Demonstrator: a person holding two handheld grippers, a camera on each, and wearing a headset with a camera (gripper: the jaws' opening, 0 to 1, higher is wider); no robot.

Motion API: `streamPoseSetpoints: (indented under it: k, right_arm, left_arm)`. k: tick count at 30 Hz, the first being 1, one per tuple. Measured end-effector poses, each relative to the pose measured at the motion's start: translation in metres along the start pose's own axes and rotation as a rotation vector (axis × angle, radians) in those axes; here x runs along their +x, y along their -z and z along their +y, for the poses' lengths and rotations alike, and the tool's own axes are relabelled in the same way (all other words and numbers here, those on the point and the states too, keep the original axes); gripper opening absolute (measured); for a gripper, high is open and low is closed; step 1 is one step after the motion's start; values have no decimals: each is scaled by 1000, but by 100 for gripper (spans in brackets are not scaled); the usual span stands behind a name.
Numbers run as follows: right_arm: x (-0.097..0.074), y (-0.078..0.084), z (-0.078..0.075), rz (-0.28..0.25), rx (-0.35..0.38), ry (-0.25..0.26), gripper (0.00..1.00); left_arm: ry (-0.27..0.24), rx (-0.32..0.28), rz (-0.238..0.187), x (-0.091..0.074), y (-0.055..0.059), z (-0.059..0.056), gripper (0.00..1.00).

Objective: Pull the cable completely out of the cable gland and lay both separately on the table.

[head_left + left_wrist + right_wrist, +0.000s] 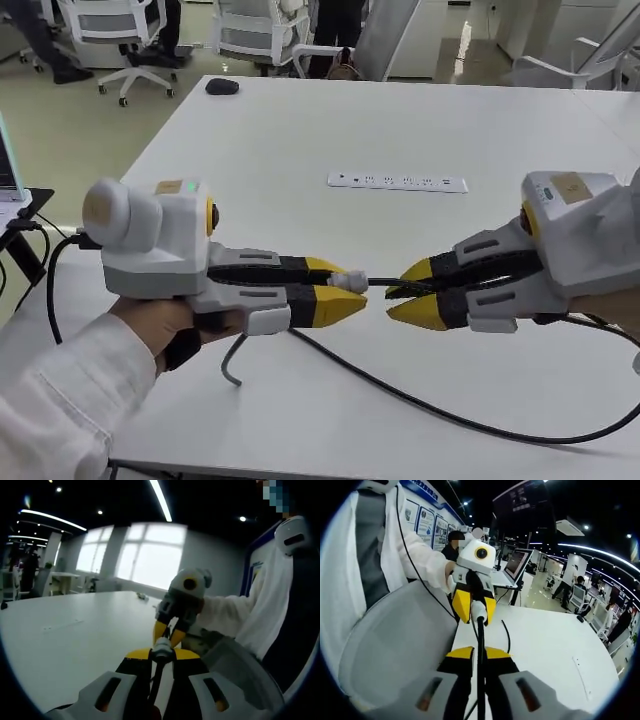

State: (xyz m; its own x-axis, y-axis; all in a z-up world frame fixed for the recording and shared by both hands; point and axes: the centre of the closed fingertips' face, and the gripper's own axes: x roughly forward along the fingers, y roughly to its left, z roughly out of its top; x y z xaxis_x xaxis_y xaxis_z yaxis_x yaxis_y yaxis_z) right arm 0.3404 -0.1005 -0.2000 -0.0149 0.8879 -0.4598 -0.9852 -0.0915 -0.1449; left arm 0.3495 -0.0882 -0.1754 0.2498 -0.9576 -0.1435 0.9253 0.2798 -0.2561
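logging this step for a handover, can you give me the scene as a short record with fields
left gripper: shut on the white cable gland, held above the table
right gripper: shut on the black cable, close beside the gland
cable state: runs into the gland, not yet pulled out
background: white power strip lying farther back on the table
task status: neither part laid down yet
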Motion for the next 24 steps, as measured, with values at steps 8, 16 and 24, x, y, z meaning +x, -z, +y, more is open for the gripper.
streamPoseSetpoints:
  k: [8,16,24]
  right_arm:
    - [-1,3,0,8,7,-3,2]
    - [0,3,-1,13,-9,0,2]
    - [-2,6,-3,15,-6,6,2]
  left_arm:
    - [4,6,4,2,1,-1,16]
    - [1,8,2,1,0,0,16]
    - [-7,5,1,-2,2,2,16]
